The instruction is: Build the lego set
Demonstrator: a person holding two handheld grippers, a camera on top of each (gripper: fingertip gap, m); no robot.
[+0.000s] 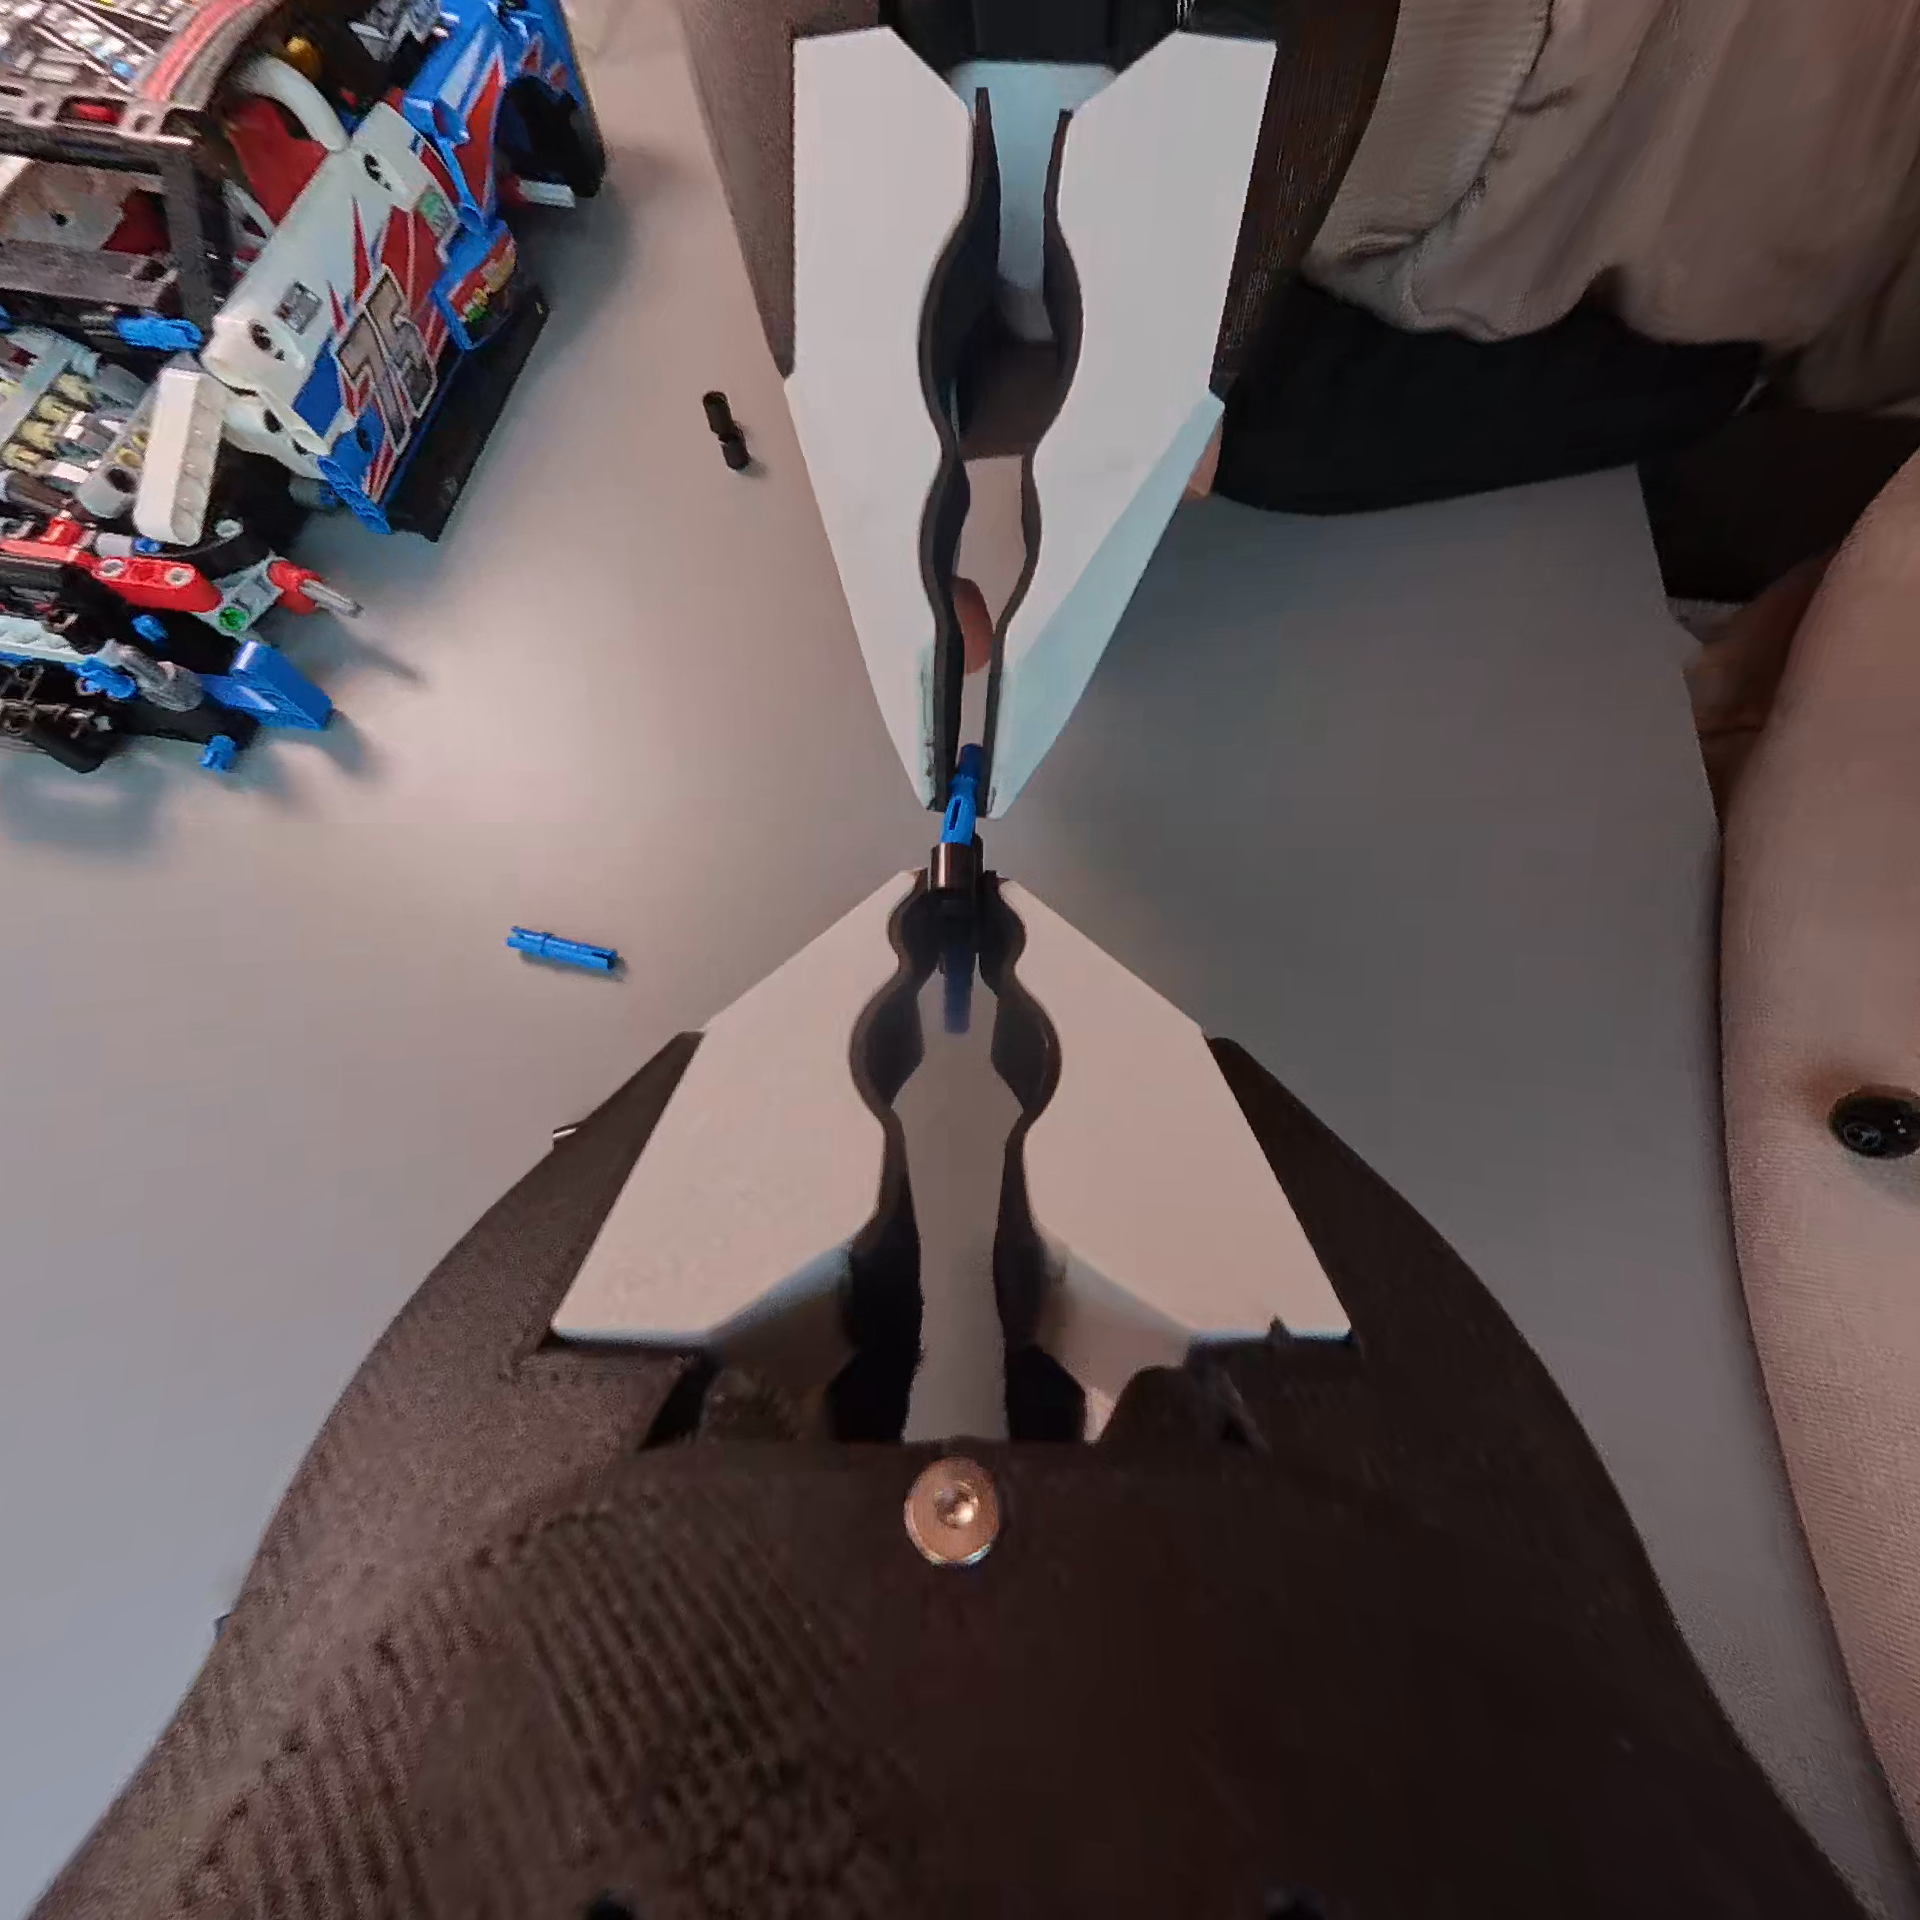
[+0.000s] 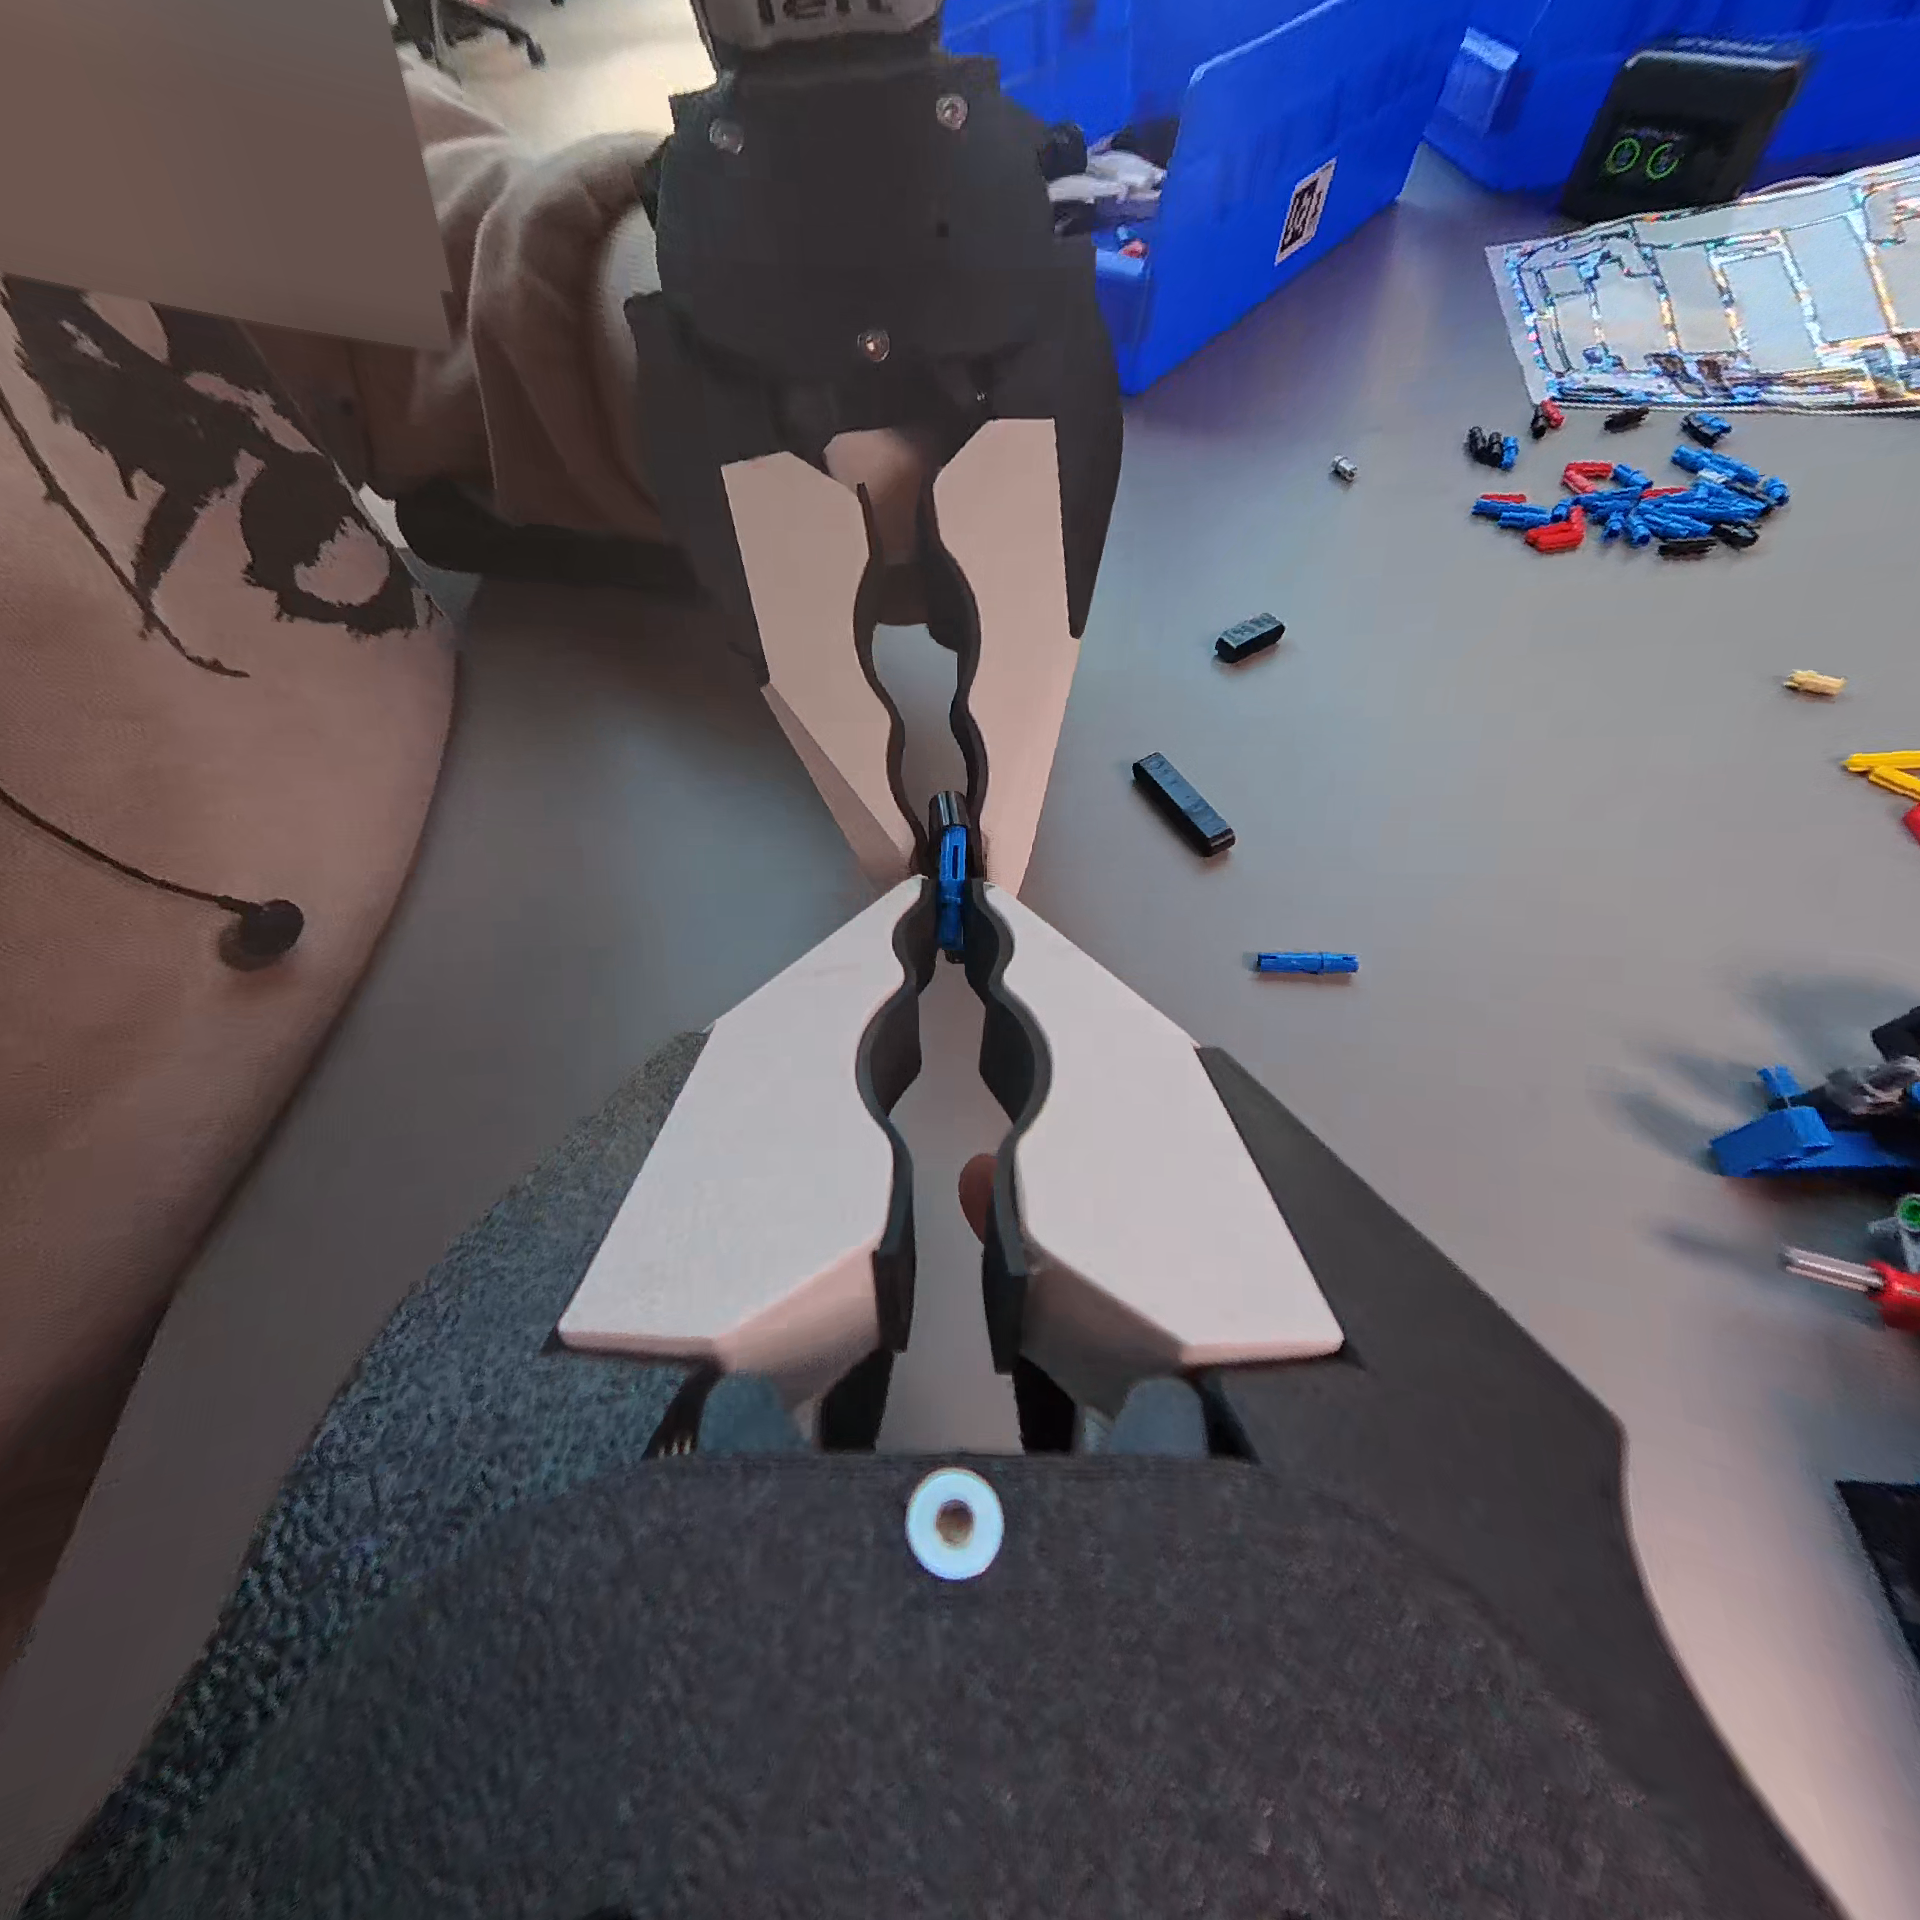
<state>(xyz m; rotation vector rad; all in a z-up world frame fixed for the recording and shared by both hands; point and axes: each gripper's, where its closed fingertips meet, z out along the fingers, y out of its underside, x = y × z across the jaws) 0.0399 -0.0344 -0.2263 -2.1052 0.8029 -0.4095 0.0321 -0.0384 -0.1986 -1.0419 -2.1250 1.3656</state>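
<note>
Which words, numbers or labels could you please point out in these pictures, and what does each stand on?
I locate writing but do not copy it.
Partly built blue, white and red lego car: a large number and small logo stickers on its side.
Blue plastic bin: a square code tag, no words.
Black device with green dials: too blurred.
Printed instruction sheet: too small.

A short black sleeve with a blue pin through it is held above the grey table, a second blue pin meeting its far end
</note>
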